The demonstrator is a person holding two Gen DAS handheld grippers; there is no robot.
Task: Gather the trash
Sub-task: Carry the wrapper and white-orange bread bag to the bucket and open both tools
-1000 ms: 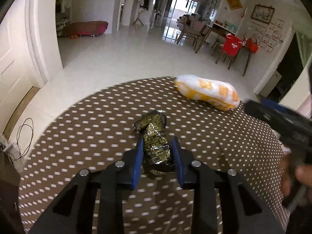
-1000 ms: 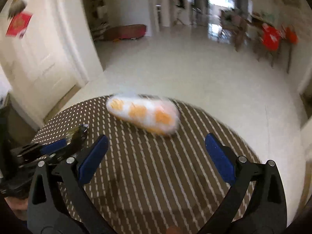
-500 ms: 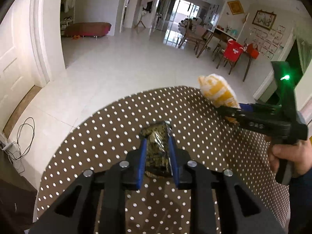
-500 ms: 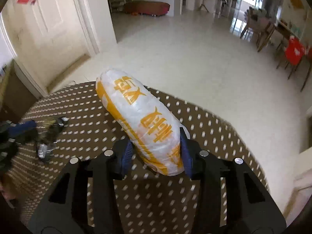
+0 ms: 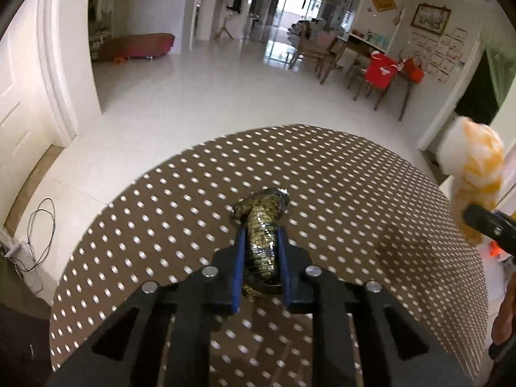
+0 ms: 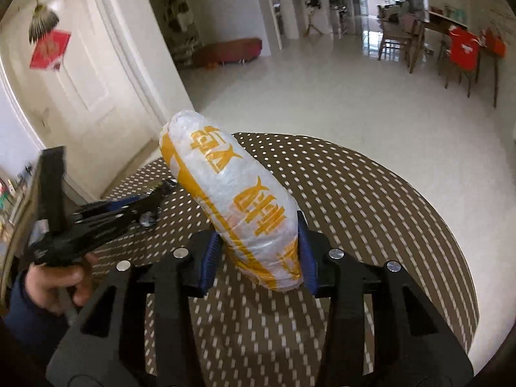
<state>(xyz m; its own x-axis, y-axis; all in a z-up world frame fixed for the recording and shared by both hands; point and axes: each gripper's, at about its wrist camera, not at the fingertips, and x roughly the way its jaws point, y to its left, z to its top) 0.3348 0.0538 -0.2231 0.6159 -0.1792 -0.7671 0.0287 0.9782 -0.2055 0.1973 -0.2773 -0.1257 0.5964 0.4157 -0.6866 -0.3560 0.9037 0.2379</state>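
Left wrist view has my left gripper (image 5: 260,242) clamped on a crumpled dark wrapper with gold print (image 5: 262,240), blue pads pressed against both its sides, and its twisted end pokes out past the fingertips. It sits over the round brown table with white dots (image 5: 161,213), and honestly I can't tell if the wrapper is touching the cloth or just above it. Over on the far right of that view I can see the white and orange bag (image 5: 477,174) sticking up from the other tool. Right wrist view shows it better: my right gripper (image 6: 258,242) is squeezing that puffy white bag with orange lettering (image 6: 235,200) near its lower end, and the bag tilts up and to the left, clear of the table (image 6: 371,200). The left gripper (image 6: 154,193) shows up at the left edge there, low over the tabletop, with the person's hand (image 6: 54,282) wrapped around its handle.
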